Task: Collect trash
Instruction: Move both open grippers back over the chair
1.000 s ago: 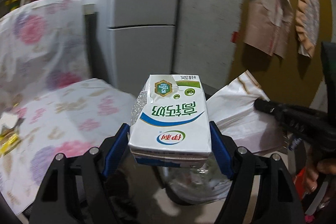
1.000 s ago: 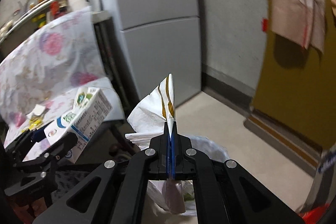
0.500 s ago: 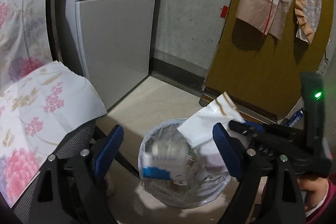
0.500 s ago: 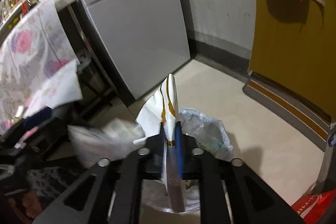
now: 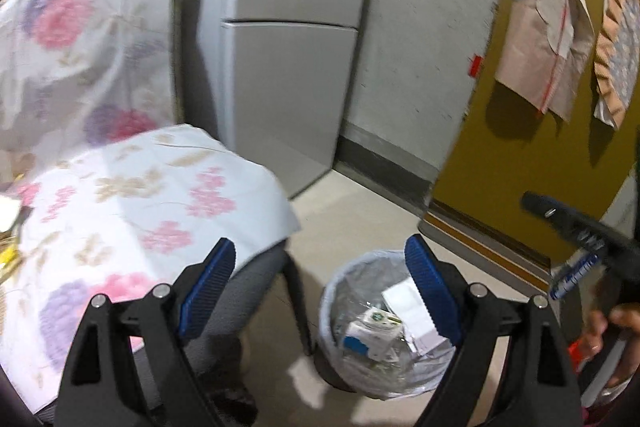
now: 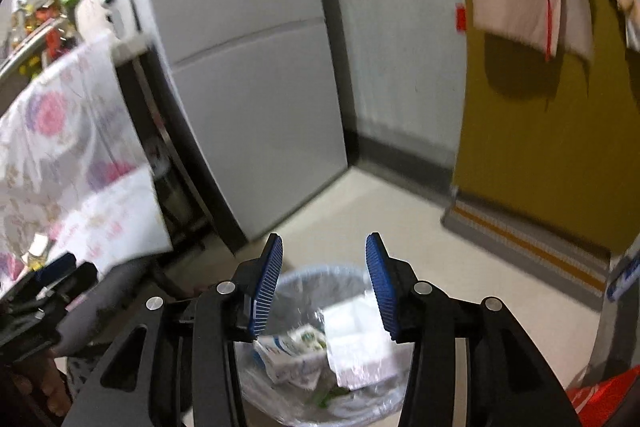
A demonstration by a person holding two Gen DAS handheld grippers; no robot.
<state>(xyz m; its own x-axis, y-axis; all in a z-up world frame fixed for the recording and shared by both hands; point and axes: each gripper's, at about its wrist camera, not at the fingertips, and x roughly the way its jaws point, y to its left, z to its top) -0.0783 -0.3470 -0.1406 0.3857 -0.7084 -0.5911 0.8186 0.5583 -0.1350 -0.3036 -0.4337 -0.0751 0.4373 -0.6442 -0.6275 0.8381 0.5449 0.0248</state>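
Observation:
A trash bin lined with a clear bag (image 5: 340, 283) stands on the floor below both grippers, and also shows in the right wrist view (image 6: 304, 277). Inside lie a white and blue milk carton (image 5: 374, 335) (image 6: 292, 347) and a white paper wrapper (image 5: 408, 307) (image 6: 356, 343). My left gripper (image 5: 320, 263) is open and empty, above and beside the bin. My right gripper (image 6: 324, 259) is open and empty, directly over the bin. The right gripper also shows at the right edge of the left wrist view (image 5: 576, 227).
A table with a floral cloth (image 5: 120, 203) is at the left, with a grey chair seat (image 5: 248, 279) under its edge. A grey fridge (image 5: 288, 67) stands behind. A yellow door (image 5: 520, 167) with hanging cloths is at the right. Beige floor surrounds the bin.
The left gripper opened and the milk carton fell into the bin. The right gripper then opened and the paper wrapper dropped in too. Both grippers have risen.

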